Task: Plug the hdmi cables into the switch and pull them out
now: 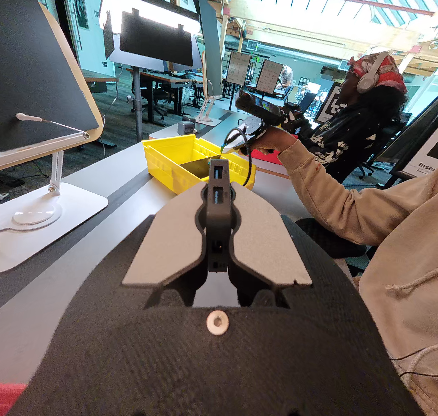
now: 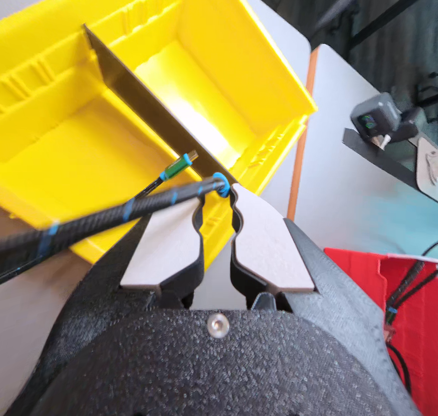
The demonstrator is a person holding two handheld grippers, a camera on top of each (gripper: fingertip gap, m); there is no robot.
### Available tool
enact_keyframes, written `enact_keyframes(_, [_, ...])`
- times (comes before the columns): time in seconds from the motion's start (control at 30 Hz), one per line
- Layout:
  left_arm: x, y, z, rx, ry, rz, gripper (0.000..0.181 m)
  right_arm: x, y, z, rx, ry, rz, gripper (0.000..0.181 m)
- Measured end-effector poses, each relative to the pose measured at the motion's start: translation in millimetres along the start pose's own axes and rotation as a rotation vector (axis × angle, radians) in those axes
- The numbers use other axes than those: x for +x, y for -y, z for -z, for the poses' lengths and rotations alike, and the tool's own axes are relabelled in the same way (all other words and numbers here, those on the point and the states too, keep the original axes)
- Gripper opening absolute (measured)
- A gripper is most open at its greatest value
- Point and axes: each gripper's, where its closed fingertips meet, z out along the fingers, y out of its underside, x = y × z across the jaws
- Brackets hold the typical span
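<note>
Both ports facing up on the small black plastic switch (image 1: 218,205), clamped in the left gripper (image 1: 218,191), are empty, while the right gripper (image 2: 216,192) pinches the black braided blue-banded cable (image 2: 132,209) above the yellow plastic bin (image 2: 71,143), so plugging apparently remains.

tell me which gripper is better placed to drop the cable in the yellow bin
Right. The right gripper hangs directly over the yellow bin with the cable at its fingertips, while the left gripper is clamped on the switch.
</note>
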Motion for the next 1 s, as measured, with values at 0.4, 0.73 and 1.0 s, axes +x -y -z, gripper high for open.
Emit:
enact_keyframes(0.4, [-5, -19, -15, -0.075, 0.002, 0.009, 0.014, -23, 55, 30, 0.336, 0.153, -0.042, 0.038])
enact_keyframes(0.73, [15, -28, -34, -0.124, -0.050, -0.031, 0.014, -179, 134, 167, 0.919, 0.806, 0.159, 0.037])
enact_keyframes(1.0, [30, -22, -38, -0.131, -0.075, -0.093, 0.014, -126, 116, 77, 0.580, 0.351, 0.155, 0.028])
